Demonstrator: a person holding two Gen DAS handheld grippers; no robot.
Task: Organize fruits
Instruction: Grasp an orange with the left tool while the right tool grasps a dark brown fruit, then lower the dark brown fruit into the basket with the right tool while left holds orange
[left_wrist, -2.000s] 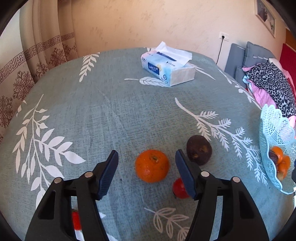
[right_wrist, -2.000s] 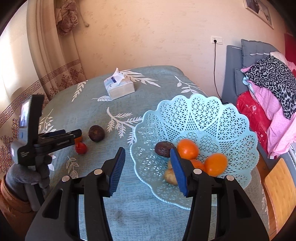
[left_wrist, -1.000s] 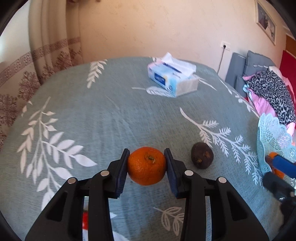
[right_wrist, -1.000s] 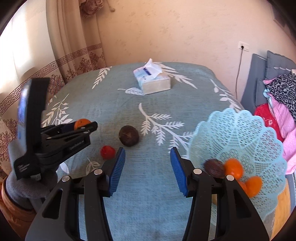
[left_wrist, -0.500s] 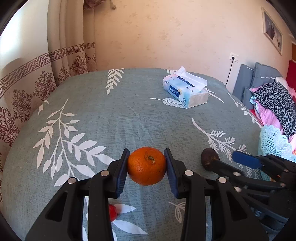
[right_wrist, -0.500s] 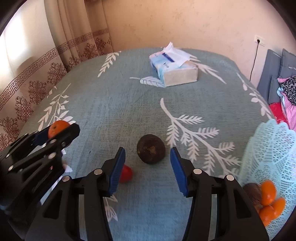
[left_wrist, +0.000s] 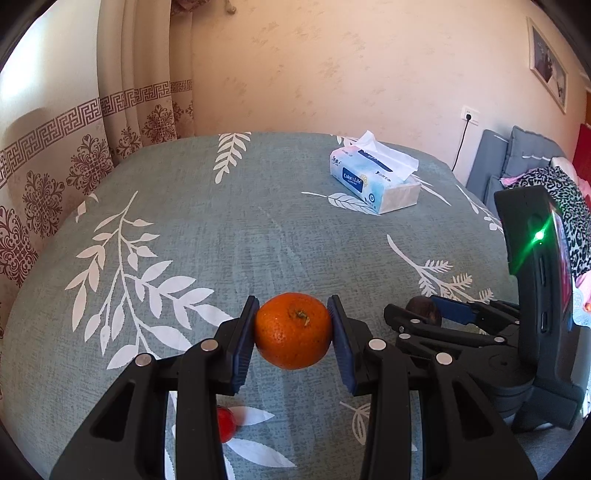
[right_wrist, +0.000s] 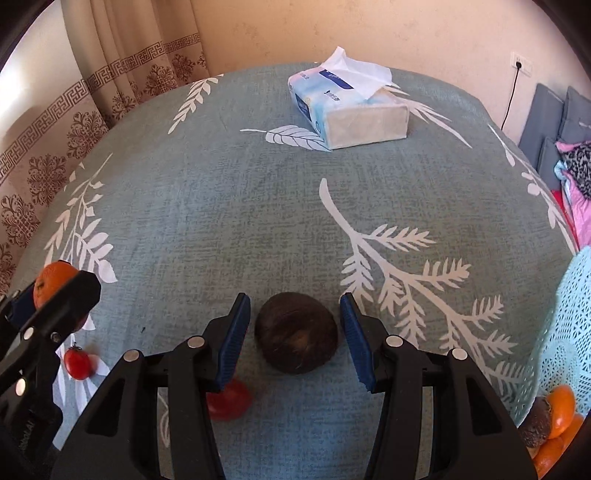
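Observation:
My left gripper (left_wrist: 293, 334) is shut on an orange (left_wrist: 293, 330) and holds it above the table; the orange also shows at the left edge of the right wrist view (right_wrist: 51, 282). My right gripper (right_wrist: 294, 338) is open with its jaws on either side of a dark brown round fruit (right_wrist: 296, 341) that rests on the tablecloth. That fruit is partly hidden behind the right gripper in the left wrist view (left_wrist: 423, 308). Two small red tomatoes (right_wrist: 229, 400) (right_wrist: 77, 363) lie on the cloth near the front. A light blue lace basket (right_wrist: 565, 332) at the right holds oranges and a brown fruit.
A tissue box (right_wrist: 349, 107) stands at the far side of the table (right_wrist: 221, 192). Patterned curtains (left_wrist: 55, 155) hang at the left. A sofa with clothes (left_wrist: 546, 177) stands at the right beyond the table edge.
My left gripper closed on the orange and lifted it. My right gripper swung left from the basket and came down around the dark fruit.

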